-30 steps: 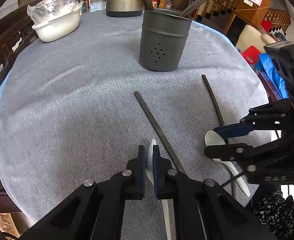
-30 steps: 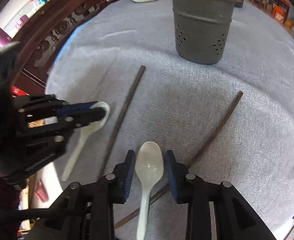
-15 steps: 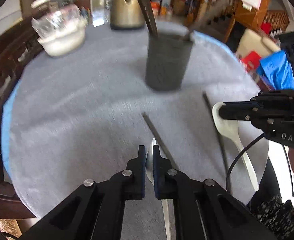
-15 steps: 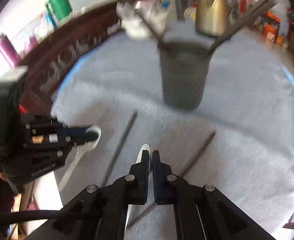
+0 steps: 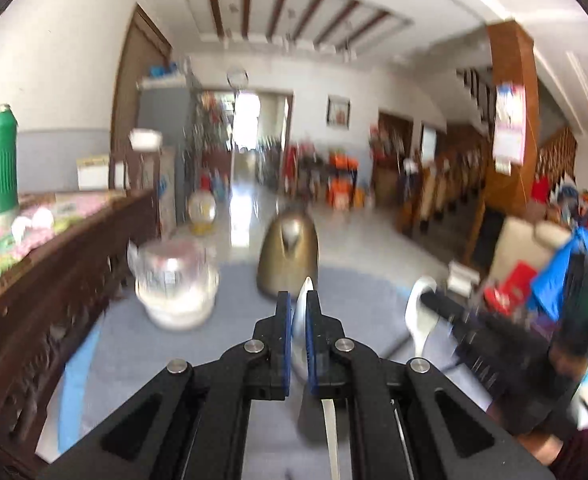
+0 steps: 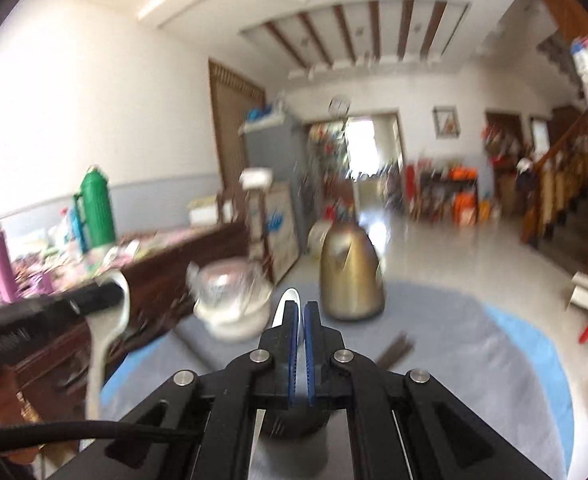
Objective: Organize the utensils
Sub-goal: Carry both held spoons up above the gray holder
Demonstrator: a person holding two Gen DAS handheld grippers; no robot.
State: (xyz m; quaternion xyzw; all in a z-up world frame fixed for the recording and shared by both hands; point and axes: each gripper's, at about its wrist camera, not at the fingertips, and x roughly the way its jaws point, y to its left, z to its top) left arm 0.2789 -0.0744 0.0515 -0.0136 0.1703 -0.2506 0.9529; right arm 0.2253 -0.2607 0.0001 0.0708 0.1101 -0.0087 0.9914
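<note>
My left gripper (image 5: 298, 312) is shut on a white spoon (image 5: 302, 308), held edge-on with its bowl tip up, high above the table. My right gripper (image 6: 300, 314) is shut on a second white spoon (image 6: 290, 298). Each gripper shows in the other's view: the right one with its spoon (image 5: 419, 316) at the right, the left one with its spoon (image 6: 112, 320) at the left. The grey utensil holder (image 6: 294, 426) sits just below and behind the right fingers, mostly hidden, with dark chopsticks (image 6: 395, 348) sticking out of it.
A gold kettle (image 5: 288, 258) and a white bowl covered in plastic (image 5: 176, 288) stand at the far side of the grey-clothed round table (image 6: 473, 360). A dark carved wooden sideboard (image 5: 54, 272) runs along the left. The view is motion-blurred.
Both grippers have lifted their spoons off the table and tilted up, so the room fills the views. The right gripper had closed on its spoon before the lift.
</note>
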